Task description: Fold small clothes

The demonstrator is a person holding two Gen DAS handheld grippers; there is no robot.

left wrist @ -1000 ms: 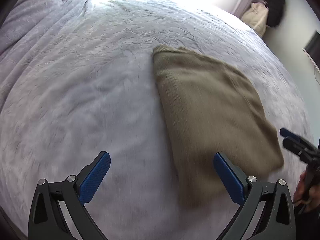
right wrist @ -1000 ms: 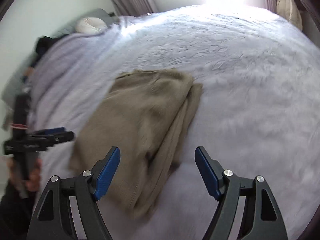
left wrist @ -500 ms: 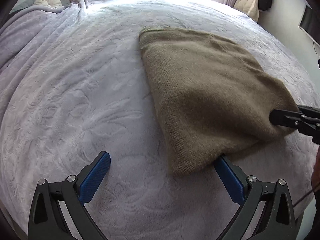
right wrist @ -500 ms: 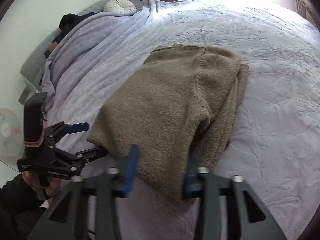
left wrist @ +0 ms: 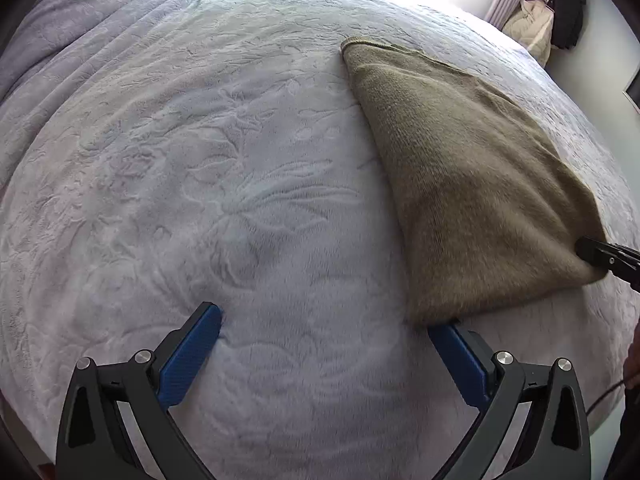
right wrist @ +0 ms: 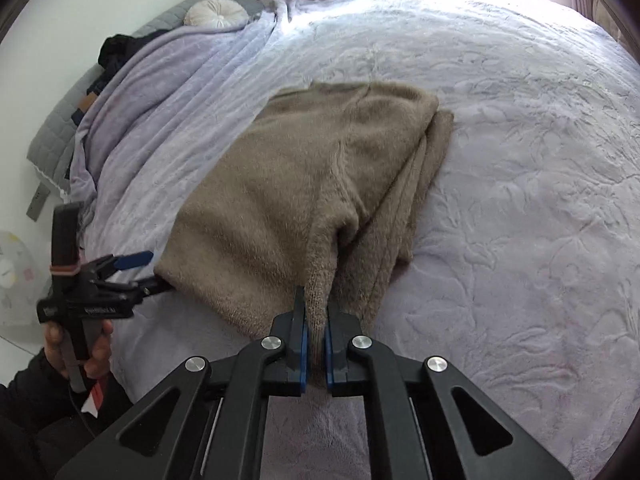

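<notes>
In the left wrist view, the left hand-held gripper (left wrist: 324,332) is spread wide and released, its blue-padded fingers (left wrist: 192,354) resting low over the pale lilac embossed plush bedspread (left wrist: 200,184). Its right finger sits just under the near corner of the folded olive-brown knitted sweater (left wrist: 472,184), without clamping it. The sweater lies on the bed to the right of centre, narrowing toward its far corner. At the right edge, the dark tip of the right hand-held gripper (left wrist: 608,258) meets the sweater's near right corner. Far back by the wall, a cream bag (left wrist: 528,28) and a black bag (left wrist: 568,8) hang. In the right wrist view, the right hand-held gripper (right wrist: 316,328) is clenched on a bunched fold of the sweater (right wrist: 320,184), the knit pinched between its blue pads and pulled up from the stacked layers beneath. The left hand-held gripper (right wrist: 148,272) shows at the left, held by the person's hand (right wrist: 80,344), its lower finger tucked at the sweater's left corner and its upper blue finger apart above it. A round white tufted cushion (right wrist: 216,14) lies near the grey quilted headboard (right wrist: 64,120).
</notes>
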